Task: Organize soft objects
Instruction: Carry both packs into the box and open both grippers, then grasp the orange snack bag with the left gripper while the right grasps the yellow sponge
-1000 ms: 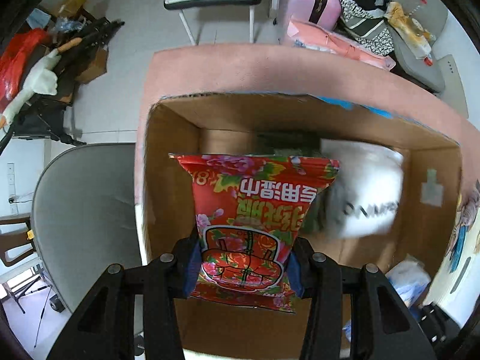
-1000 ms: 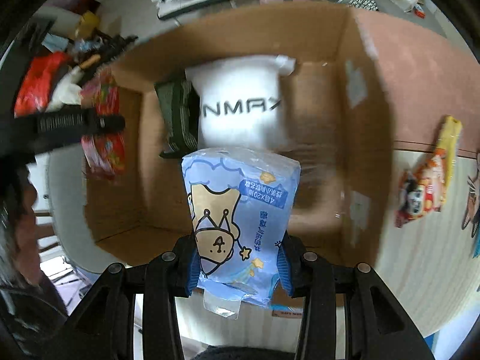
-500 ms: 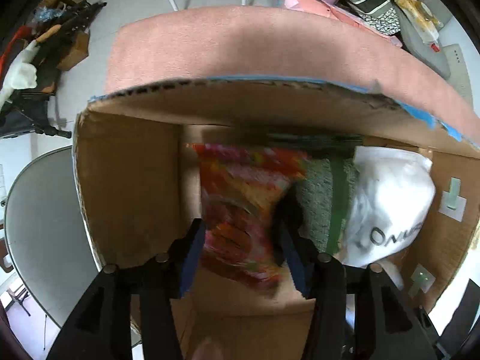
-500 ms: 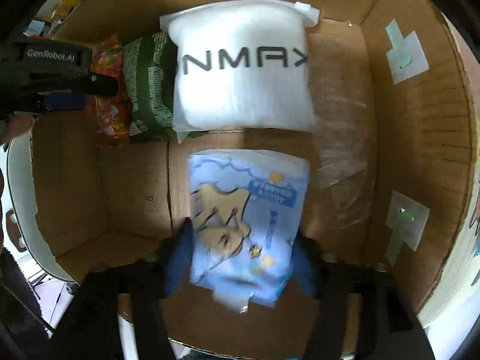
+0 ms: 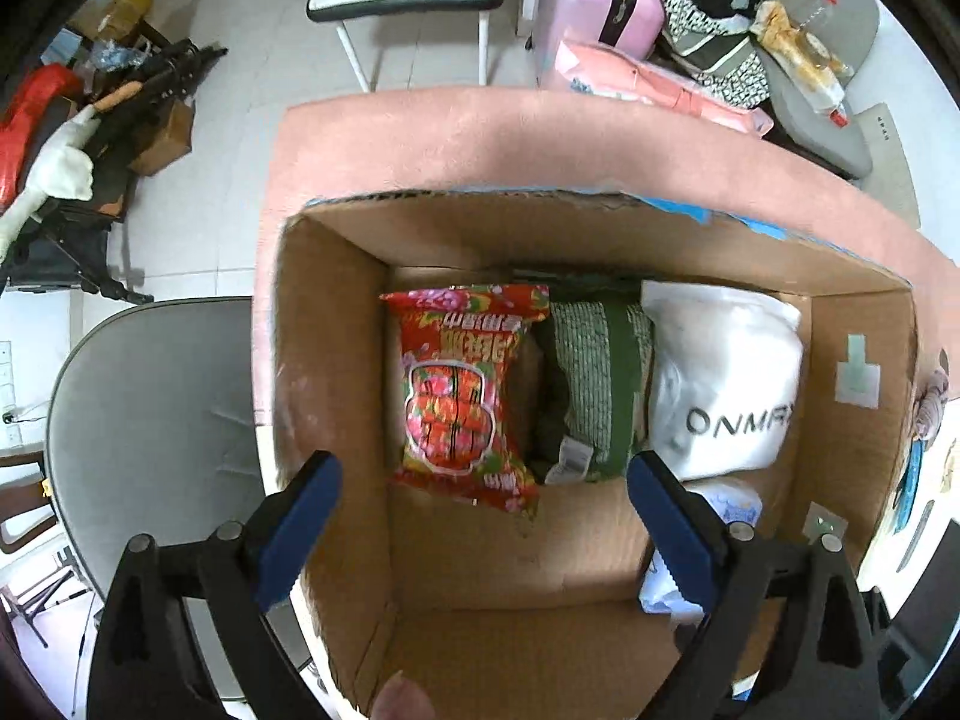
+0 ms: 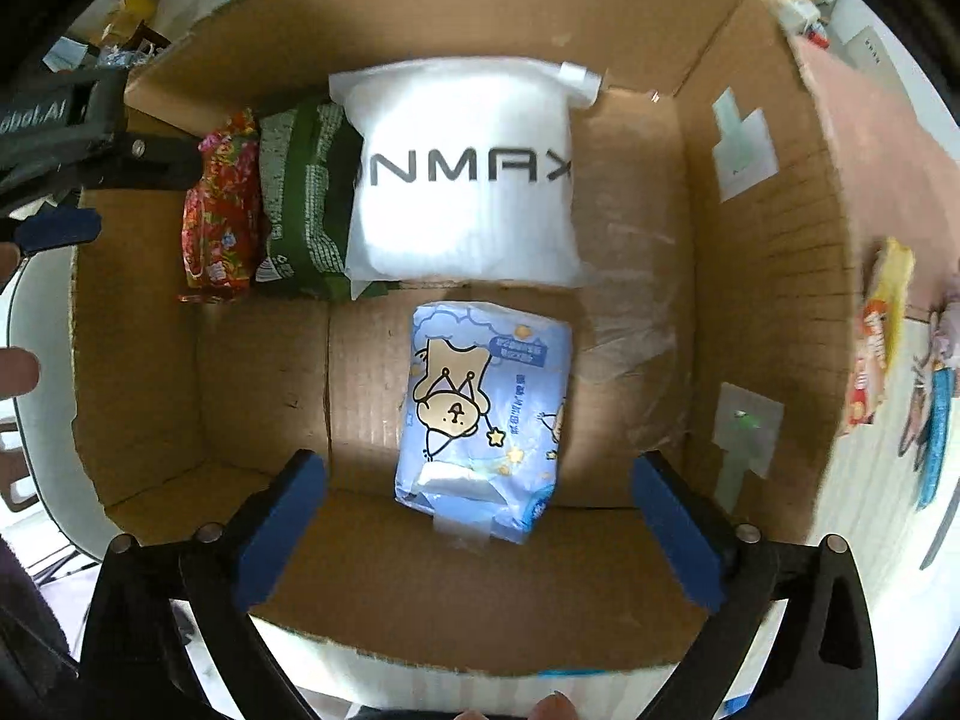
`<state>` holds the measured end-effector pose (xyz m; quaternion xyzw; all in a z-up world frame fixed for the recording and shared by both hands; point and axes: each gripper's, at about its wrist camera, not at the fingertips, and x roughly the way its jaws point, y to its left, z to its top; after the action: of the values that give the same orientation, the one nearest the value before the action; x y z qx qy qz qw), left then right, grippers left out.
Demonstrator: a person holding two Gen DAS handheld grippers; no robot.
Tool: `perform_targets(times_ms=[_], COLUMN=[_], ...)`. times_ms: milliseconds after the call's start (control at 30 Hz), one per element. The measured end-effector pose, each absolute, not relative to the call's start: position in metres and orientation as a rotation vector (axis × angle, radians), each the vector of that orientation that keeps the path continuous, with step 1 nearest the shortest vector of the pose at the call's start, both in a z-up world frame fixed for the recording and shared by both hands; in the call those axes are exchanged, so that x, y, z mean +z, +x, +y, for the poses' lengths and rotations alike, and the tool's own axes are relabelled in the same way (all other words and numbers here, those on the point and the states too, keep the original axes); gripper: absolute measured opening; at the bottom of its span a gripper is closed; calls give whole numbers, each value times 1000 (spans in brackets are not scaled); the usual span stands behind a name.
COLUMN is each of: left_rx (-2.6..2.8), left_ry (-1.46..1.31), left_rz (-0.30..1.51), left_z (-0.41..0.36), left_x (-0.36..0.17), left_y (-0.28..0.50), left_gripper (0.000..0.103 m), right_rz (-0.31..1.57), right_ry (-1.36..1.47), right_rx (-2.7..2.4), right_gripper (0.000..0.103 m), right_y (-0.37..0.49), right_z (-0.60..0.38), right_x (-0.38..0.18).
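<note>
An open cardboard box [image 5: 336, 360] [image 6: 756, 312] holds a red floral pack [image 5: 465, 390] [image 6: 222, 222], a green pack [image 5: 591, 384] [image 6: 300, 198] and a white ONMAX bag [image 5: 720, 384] [image 6: 462, 180] in a row along its far wall. A light blue bear-print pack [image 6: 486, 414] lies on the box floor in front of the white bag; its corner shows in the left wrist view [image 5: 735, 501]. My left gripper [image 5: 483, 516] is open and empty above the box's near left side. My right gripper [image 6: 477, 516] is open and empty above the blue pack.
The box stands on a pink cloth surface [image 5: 480, 144]. A grey chair [image 5: 144, 420] is left of the box. A yellow and red snack pack [image 6: 876, 336] lies on the table right of the box. A pink suitcase [image 5: 594, 0] and clutter sit behind.
Both grippers have opened and pulled back. The red floral pack now rests against the box's far wall and the blue pack lies on the box floor.
</note>
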<state>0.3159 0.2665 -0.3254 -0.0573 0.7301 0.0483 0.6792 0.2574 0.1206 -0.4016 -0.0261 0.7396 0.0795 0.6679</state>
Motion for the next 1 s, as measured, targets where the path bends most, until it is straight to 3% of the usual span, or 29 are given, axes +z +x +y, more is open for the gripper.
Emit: perform_targets(times_ms=[633,833,1000], left_rx=[75,21,11], left_ry=[-133,146,427], left_rz=[1400,1297,1202], left_z=[217,130,46], left_x=[-227,-197,-212], left_y=[229,242,266], left_gripper=[98,98,98], right_rz=[1429,1404,1450], right_ry=[48,268,412], right_rx=[238,155,-24], right_gripper=[103,103,103], right_y=[224,228,264], right_z=[47,-53,-163], right_x=[-270,-244,-284])
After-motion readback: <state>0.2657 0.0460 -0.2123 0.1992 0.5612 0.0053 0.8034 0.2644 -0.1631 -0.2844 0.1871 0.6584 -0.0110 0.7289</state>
